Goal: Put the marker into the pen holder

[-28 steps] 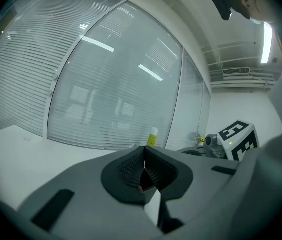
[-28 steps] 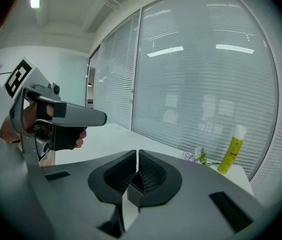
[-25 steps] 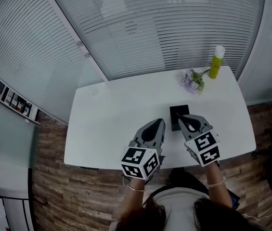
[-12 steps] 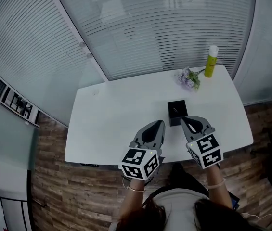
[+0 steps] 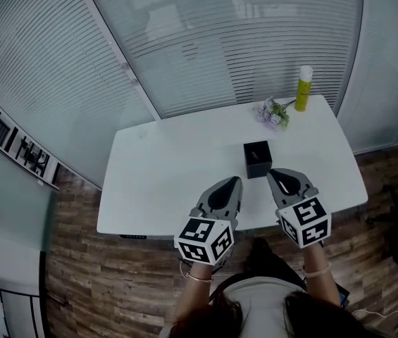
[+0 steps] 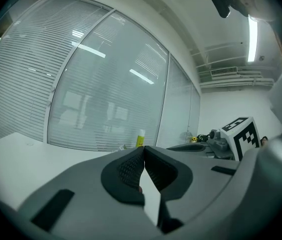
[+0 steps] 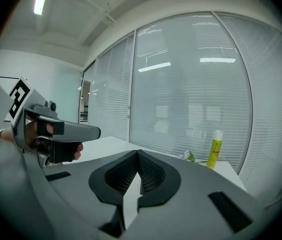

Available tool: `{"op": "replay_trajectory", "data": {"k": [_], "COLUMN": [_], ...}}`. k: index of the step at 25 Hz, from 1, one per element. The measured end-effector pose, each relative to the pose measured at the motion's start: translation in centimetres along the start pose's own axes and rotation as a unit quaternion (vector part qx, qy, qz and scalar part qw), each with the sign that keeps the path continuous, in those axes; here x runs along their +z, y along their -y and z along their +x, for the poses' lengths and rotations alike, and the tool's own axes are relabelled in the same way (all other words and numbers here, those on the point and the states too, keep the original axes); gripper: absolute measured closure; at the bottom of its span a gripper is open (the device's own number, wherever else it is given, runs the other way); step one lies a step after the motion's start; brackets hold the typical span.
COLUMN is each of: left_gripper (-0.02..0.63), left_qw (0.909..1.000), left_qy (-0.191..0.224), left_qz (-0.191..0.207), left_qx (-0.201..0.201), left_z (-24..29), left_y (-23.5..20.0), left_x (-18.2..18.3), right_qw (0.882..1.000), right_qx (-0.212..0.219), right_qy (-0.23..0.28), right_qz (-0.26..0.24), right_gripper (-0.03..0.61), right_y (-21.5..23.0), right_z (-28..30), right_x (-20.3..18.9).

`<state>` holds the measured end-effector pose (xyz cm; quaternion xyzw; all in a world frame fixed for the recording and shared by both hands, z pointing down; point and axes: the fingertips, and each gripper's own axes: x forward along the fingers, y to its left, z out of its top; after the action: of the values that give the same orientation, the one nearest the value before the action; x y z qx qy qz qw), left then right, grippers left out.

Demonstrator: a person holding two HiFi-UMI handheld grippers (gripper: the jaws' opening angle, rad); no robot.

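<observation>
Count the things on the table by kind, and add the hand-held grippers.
Black pen holder: 1
Bunch of purple flowers: 1
Yellow bottle with a white cap: 1
Hand-held gripper: 2, the left hand-held gripper and the right hand-held gripper, both shut on nothing
Total: 5

Cool, even, diffuse light is recorded in all views. A lit ceiling strip lamp (image 6: 252, 36) is seen in the left gripper view, with bright bars reflected on the slatted glass partition (image 6: 106, 99). The flat white counter (image 5: 177, 160) is rendered bright and evenly lit. Strong barrel distortion and darkened corners are noted in both gripper views.
</observation>
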<state>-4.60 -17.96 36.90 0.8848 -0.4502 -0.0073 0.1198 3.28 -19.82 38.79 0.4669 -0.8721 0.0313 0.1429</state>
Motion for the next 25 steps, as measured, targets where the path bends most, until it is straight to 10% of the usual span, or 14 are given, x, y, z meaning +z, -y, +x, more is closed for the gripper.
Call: {"op": "replay_trajectory", "data": {"k": [25], "left_gripper": [0.594], "left_qw": [0.9988], "left_qy": [0.013], "left_qz": [0.045], "left_qx": [0.011], "left_z": [-5.7], "left_y": [3.0], "left_x": [0.2], "right_qw": [0.999], "right_qx": [-0.017], "right_qy": [0.037], "right_qz": [-0.018], "right_gripper": [0.551], "right_y": [-3.9], "right_z": [-6.1], "right_x": [1.2]}}
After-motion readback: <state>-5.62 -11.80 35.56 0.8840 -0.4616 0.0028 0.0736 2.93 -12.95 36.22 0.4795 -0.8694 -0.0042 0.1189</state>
